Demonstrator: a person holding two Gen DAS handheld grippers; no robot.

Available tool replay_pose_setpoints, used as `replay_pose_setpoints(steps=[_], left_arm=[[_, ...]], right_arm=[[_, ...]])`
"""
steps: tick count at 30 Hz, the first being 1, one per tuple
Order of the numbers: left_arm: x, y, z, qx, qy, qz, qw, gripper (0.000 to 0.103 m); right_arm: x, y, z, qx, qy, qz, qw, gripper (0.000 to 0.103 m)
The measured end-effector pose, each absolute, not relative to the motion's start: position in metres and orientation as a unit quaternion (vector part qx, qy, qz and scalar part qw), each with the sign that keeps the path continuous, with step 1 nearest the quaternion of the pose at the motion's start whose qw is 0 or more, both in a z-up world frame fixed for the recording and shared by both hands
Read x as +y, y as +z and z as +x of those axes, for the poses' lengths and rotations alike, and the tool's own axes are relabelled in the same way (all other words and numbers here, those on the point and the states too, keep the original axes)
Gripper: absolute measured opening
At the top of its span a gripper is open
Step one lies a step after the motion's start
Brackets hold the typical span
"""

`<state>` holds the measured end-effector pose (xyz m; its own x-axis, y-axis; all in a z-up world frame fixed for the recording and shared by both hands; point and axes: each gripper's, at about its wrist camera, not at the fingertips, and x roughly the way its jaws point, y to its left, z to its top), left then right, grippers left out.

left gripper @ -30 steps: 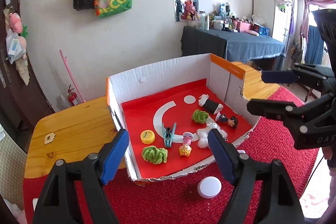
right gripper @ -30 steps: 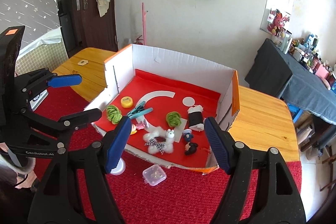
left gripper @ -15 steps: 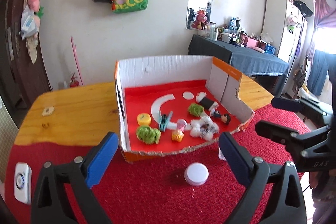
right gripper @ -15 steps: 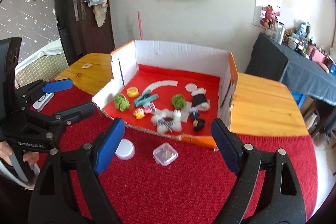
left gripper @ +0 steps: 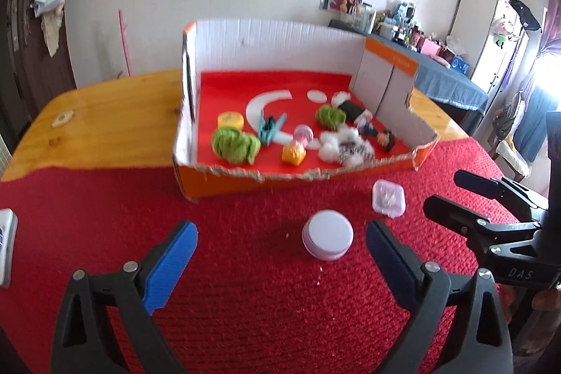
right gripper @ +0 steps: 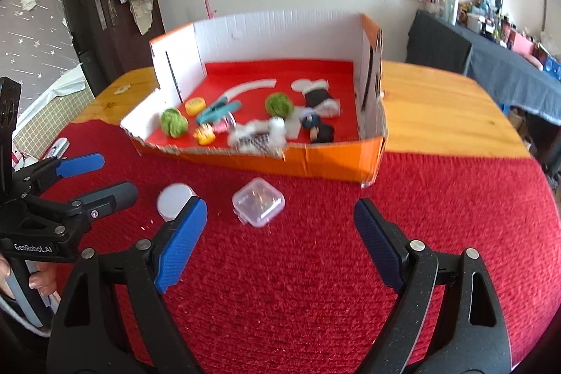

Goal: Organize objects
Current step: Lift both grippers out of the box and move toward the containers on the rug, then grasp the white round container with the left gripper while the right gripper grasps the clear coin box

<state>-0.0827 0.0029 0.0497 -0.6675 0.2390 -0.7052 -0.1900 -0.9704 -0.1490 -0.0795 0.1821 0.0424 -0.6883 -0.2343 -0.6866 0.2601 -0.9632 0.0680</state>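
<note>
Left gripper (left gripper: pixel 280 255): jaws spread wide and empty – they have just been opening; nothing is pressed by the pads.
Right gripper (right gripper: pixel 280 233): jaws likewise parted and empty, also just opened further.
Round white tin (left gripper: pixel 328 239): lies on the red mat (left gripper: pixel 245 304), ahead of the left fingers and somewhat toward the right-hand finger (no long axis, so any approach angle is judged to serve).
Clear square case (right gripper: pixel 258 201): set on the mat ahead of the right gripper, nearer its left-hand finger than its other; the tin is just beside it.
Nearer hand: the tin is judged closer to the left gripper, the case to the right – one apiece.
Cardboard box (left gripper: pixel 389 72): stands beyond both, already holding small toys.
Step judged: both items are not yet grasped.
</note>
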Motion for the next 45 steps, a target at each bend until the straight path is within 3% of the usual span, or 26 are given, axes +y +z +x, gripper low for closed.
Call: replay_pose_setpoints(steps=[17, 34, 41, 45], left_arm=[[0.014, 0.021, -0.097, -0.025, 0.884, -0.446, 0.139, 0.098], [0.027, 0.018, -0.109, 0.044, 0.887, -0.433, 0.156, 0.081], [0.029, 0.021, -0.11, 0.038, 0.885, -0.428, 0.179, 0.062], [0.033, 0.021, -0.108, 0.042, 0.886, -0.425, 0.183, 0.057]], right_arm=[[0.183, 0.023, -0.101, 0.034, -0.901, 0.41, 0.136, 0.086], [0.166, 0.008, -0.121, 0.082, -0.881, 0.43, 0.179, 0.086], [0.159, 0.009, -0.122, 0.097, -0.88, 0.425, 0.191, 0.073], [0.154, 0.007, -0.121, 0.109, -0.879, 0.422, 0.194, 0.067]])
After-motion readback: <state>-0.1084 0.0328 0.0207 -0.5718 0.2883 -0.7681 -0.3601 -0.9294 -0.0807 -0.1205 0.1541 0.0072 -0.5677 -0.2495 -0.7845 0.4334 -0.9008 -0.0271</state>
